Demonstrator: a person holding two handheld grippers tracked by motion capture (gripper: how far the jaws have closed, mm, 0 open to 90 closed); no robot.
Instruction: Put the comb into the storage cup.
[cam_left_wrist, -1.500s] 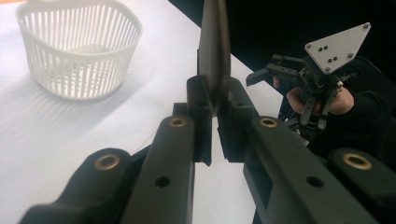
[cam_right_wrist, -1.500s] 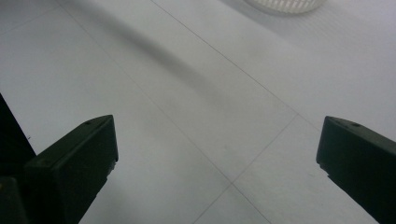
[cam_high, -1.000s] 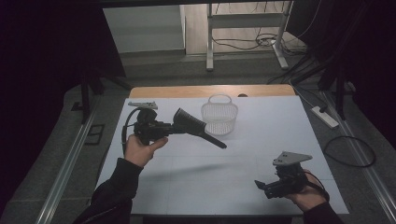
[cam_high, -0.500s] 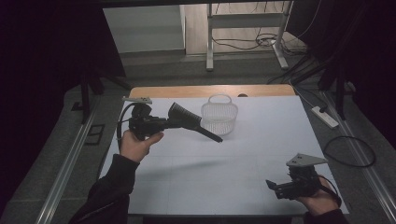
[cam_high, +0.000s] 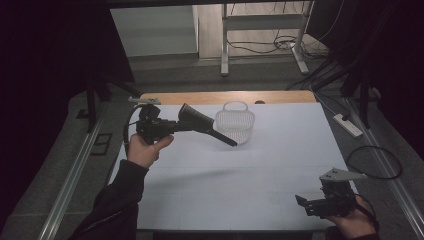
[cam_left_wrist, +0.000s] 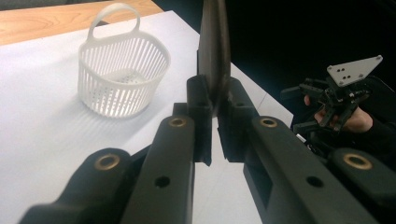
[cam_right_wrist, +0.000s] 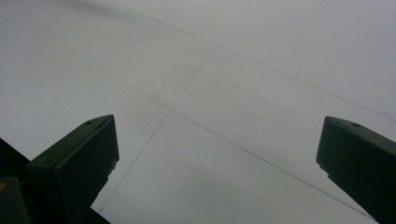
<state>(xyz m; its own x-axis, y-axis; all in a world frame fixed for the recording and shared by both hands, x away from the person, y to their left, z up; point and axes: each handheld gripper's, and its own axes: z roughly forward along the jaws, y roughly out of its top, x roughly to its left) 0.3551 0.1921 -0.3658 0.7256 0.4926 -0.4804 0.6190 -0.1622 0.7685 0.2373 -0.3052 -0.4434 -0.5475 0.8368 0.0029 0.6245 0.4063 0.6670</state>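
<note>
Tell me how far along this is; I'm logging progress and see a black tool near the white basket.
Done: the left gripper is shut on the black tool, lifted off the white table. In hand: the tool's tip points toward the white basket. Left, probably: lowering it in and releasing. The right gripper is open over bare table.

A white-covered table (cam_high: 260, 190) takes up the lower centre of the frame, with a strip of bare wood (cam_high: 200, 96) along its far edge. Dark curtains (cam_high: 50, 60) hang at upper left and upper right. Between them, at top centre, a metal frame (cam_high: 260, 30) stands on grey floor (cam_high: 165, 65) amid loose cables (cam_high: 270, 47).
</note>
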